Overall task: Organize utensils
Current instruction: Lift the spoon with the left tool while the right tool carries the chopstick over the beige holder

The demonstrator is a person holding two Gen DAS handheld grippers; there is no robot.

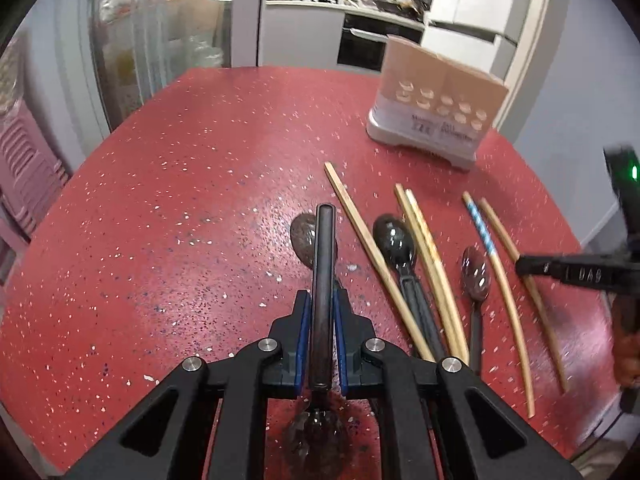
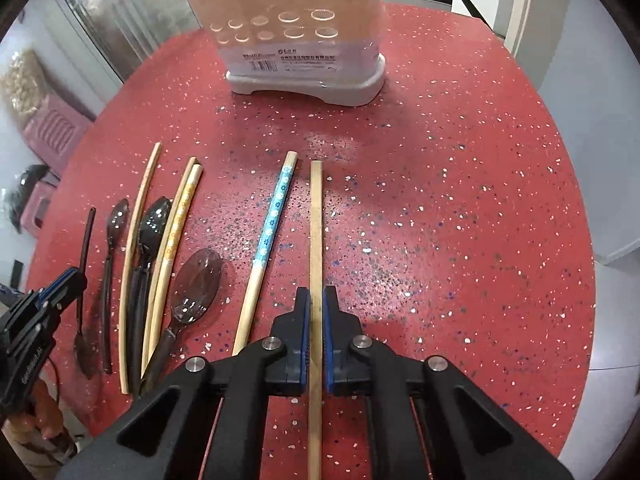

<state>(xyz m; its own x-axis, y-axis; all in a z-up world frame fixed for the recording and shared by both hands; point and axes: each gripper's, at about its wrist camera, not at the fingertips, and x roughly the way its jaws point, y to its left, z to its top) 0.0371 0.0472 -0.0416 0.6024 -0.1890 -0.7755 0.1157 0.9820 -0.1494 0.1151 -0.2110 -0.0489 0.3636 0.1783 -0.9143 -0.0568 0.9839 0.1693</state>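
Left gripper (image 1: 322, 300) clamped on dark spoon (image 1: 322, 280) at handle, bowl trailing back under jaws, handle pointing forward, likely for dropping into holder (image 1: 436, 108). Right gripper (image 2: 316, 300) pinched on plain chopstick (image 2: 316, 240) mid-length, aligned with fingers toward holder (image 2: 304, 40). Remaining spoons, chopsticks, blue-patterned chopstick (image 2: 272, 216) in rough row on red table (image 2: 440, 200), near holder.
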